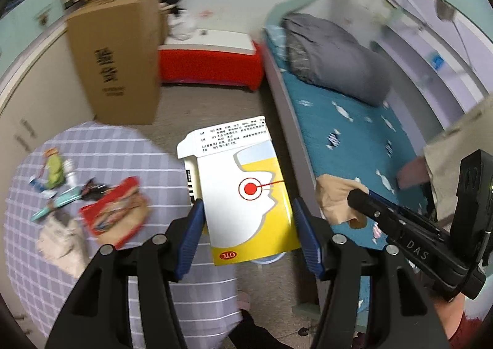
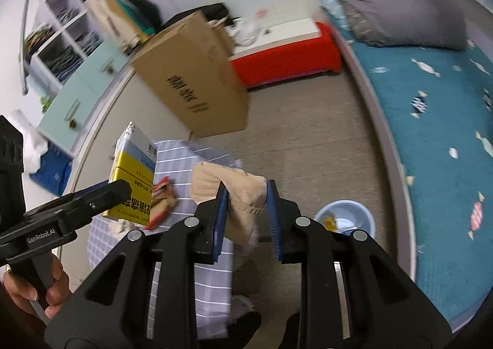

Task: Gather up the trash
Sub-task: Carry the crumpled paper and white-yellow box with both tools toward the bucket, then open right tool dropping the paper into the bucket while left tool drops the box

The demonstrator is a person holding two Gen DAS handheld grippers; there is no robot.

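My left gripper (image 1: 249, 222) is shut on a yellow and white medicine box (image 1: 246, 182), its blue pads pressing the box's two sides above the table edge. My right gripper (image 2: 246, 210) is shut on a crumpled beige wrapper (image 2: 237, 191) that hangs between its pads. In the left wrist view the right gripper (image 1: 354, 198) shows at the right with the beige wrapper (image 1: 336, 198). The right wrist view shows the left gripper (image 2: 121, 190) with the box (image 2: 134, 170). A light blue basin (image 2: 348, 210) with scraps inside stands on the floor.
A round table with a checked cloth (image 1: 101, 145) carries a red wrapper (image 1: 114, 213), a green packet (image 1: 55, 170) and other litter. A tall cardboard carton (image 1: 117, 56), a red cabinet (image 1: 209, 65) and a bed with a teal sheet (image 1: 348, 133) surround the floor strip.
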